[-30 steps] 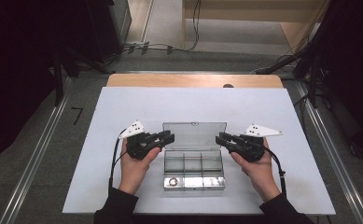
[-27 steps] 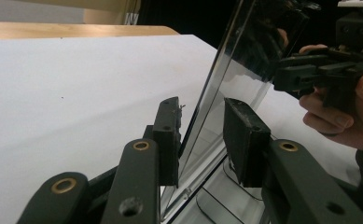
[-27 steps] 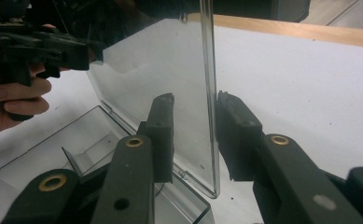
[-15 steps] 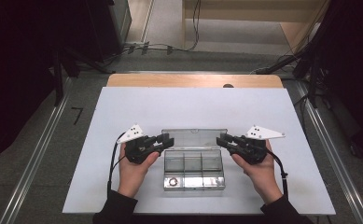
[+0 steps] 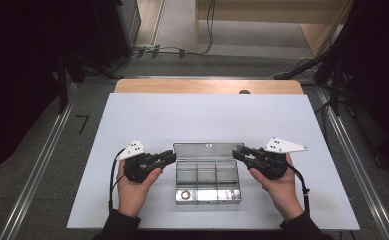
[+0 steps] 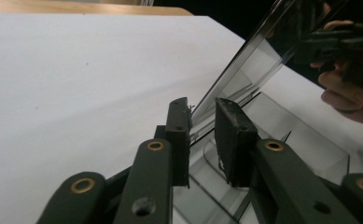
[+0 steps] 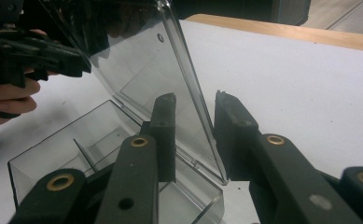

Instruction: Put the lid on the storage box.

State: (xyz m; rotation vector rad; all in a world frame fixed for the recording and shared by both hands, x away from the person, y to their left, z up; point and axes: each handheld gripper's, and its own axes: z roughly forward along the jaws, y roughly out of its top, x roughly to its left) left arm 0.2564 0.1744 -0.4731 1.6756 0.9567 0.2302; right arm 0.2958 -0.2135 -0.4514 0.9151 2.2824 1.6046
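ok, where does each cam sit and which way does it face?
High view: above the person's side, looking forward and down at the white table; forearms, left gripper and right gripper flank the clear box.
Left gripper view: rides the left gripper, jaws straddling the lid edge.
Right gripper view: rides the right gripper, jaws astride the lid's other edge.
Shared: both gripper views show the lid and the opposite hand.

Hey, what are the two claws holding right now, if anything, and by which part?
The left claw and right claw each straddle a side edge of the clear box's raised lid. Whether the pads actually press on it cannot be told.
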